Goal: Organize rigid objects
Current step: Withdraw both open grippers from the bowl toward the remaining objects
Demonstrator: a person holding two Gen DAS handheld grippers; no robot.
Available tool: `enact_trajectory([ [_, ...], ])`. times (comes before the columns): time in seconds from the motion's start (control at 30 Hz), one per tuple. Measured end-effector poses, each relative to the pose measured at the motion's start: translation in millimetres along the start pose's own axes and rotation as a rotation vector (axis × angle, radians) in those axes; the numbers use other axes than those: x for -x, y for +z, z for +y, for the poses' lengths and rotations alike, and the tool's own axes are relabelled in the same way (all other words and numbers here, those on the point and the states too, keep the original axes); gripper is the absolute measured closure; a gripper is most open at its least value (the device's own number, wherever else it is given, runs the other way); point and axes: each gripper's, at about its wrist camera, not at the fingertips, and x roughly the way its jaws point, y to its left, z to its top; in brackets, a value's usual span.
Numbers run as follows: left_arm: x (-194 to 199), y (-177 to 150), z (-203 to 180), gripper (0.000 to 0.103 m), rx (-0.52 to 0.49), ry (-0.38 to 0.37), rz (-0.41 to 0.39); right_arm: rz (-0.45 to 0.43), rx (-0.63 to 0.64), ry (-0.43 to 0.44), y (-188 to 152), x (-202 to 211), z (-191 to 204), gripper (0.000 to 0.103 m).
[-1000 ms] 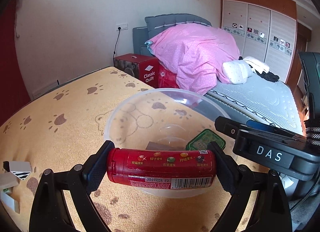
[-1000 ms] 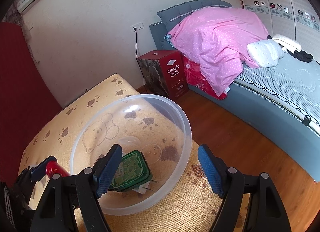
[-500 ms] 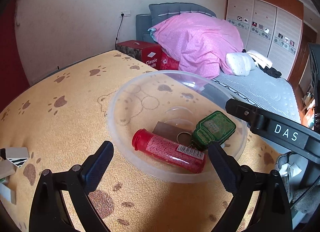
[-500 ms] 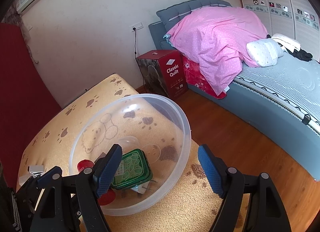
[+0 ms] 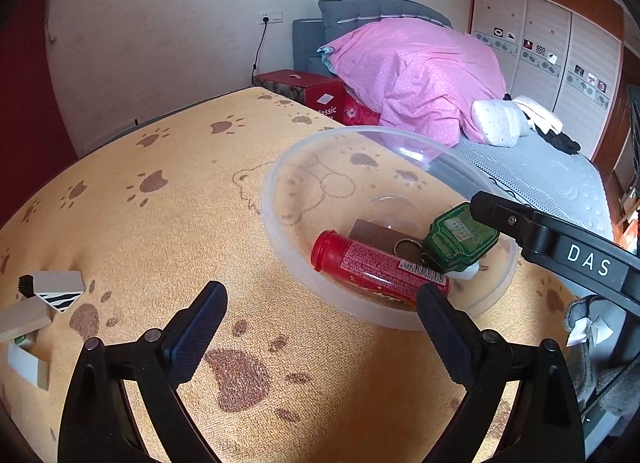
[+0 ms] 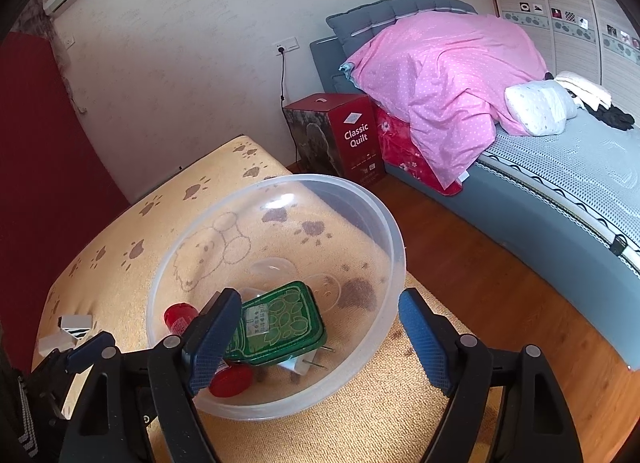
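**Lying in the clear bowl, the red tube is released**

Lying on its side inside the clear plastic bowl (image 5: pixel 280 231), the red tube (image 5: pixel 376 263) is seen beside a green tin (image 5: pixel 460 237), with a brown card (image 5: pixel 370 232) tucked behind both. The left gripper (image 5: pixel 320 327) is held wide apart and empty just short of the bowl's near rim, over the paw-print cloth (image 5: pixel 160 223). The right gripper (image 6: pixel 316 337) is likewise spread, nothing pressed between its pads, its jaws having just been opening. Small blocks (image 5: pixel 48 291) are left on the cloth, well apart from the bowl.
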Motion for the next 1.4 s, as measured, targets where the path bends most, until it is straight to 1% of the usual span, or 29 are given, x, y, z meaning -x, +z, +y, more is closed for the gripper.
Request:
enact_trajectory([
  [0.4, 11, -10, 30, 0.007, 0.061, 0.052, 0.015, 0.008, 0.053, 0.038, -6, 5, 18, 0.018],
  [0.83, 27, -23, 68, 0.007, 0.143, 0.088, 0.021, 0.034, 0.108, 0.080, -20, 9, 40, 0.017],
  [0.9, 29, -25, 75, 0.007, 0.163, 0.090, 0.023, 0.037, 0.117, 0.085, -22, 9, 43, 0.015],
  [1.1, 39, -31, 97, 0.007, 0.197, 0.112, 0.009, 0.056, 0.139, 0.095, -28, 9, 52, 0.015],
  [1.4, 54, -45, 142, 0.007, 0.261, 0.177, -0.004, 0.074, 0.169, 0.108, -34, 9, 70, 0.014],
])
